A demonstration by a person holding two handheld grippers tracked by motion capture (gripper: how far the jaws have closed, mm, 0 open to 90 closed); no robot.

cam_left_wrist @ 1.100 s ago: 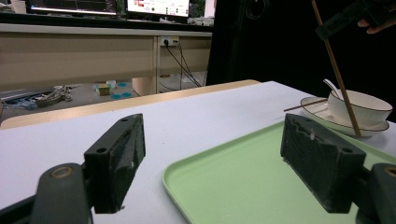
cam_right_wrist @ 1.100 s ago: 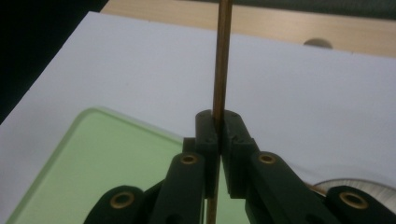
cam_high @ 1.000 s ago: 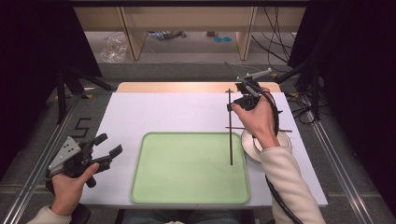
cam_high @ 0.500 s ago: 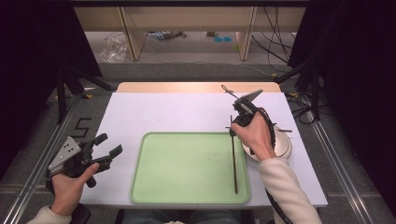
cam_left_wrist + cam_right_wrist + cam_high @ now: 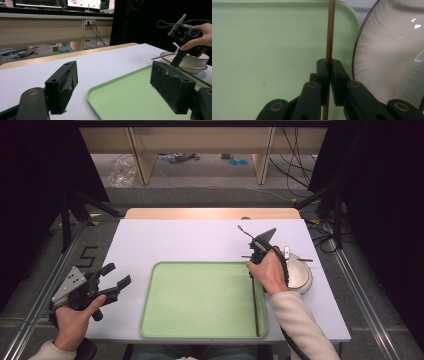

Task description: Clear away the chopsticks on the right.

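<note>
Thin brown wooden chopstick (image 5: 330, 30) is pinched in the right gripper (image 5: 328, 65), jaws tight on it, lying along the pale green plastic tray's (image 5: 200, 300) right edge; left gripper (image 5: 111, 281) gapes empty, left of the tray.

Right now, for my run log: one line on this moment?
right gripper: shut on chopstick | chopstick: over tray | left gripper: open, idle

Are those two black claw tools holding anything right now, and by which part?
The right gripper has its jaws shut on a thin chopstick, gripping partway along the stick, over the green tray. The left gripper is open, holding nothing.
</note>
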